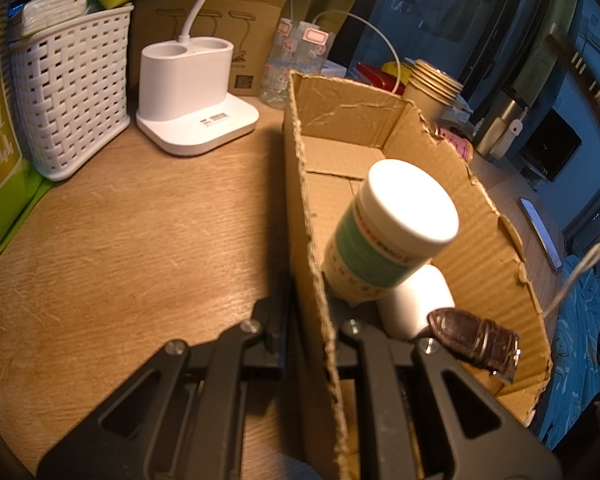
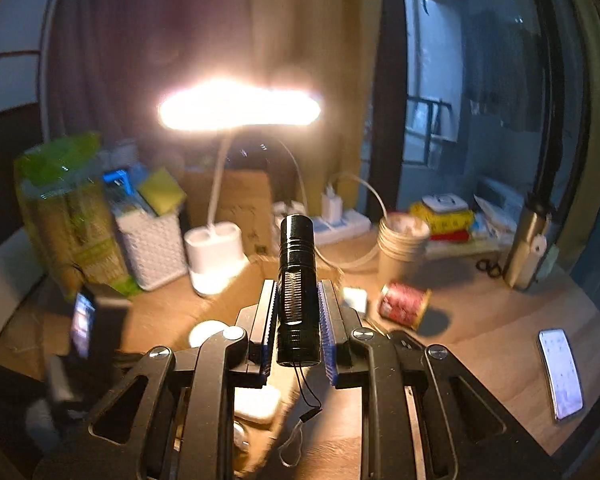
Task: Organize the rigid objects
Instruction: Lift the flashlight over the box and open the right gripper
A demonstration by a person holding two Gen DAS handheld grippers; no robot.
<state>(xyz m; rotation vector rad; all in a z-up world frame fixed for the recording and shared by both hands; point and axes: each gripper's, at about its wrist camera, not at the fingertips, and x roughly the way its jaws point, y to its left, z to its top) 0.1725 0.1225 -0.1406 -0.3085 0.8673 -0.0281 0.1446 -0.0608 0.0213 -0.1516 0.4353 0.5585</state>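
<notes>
My left gripper (image 1: pixel 310 330) is shut on the left wall of an open cardboard box (image 1: pixel 300 184) on the wooden desk. Inside the box a white-capped pill bottle (image 1: pixel 384 232) with a green label leans on a second white bottle (image 1: pixel 416 300). A brown leather watch strap (image 1: pixel 472 338) lies beside them. My right gripper (image 2: pixel 298 308) is shut on a black flashlight (image 2: pixel 297 280), held upright above the desk, its lanyard (image 2: pixel 300 420) hanging below.
A white lamp base (image 1: pixel 192 92) and white woven basket (image 1: pixel 68 100) stand at the back left. A lit lamp head (image 2: pixel 240 108) glows above. Paper cups (image 2: pixel 402 244), a red thread spool (image 2: pixel 404 304), scissors (image 2: pixel 488 266) and a phone (image 2: pixel 560 372) lie on the right.
</notes>
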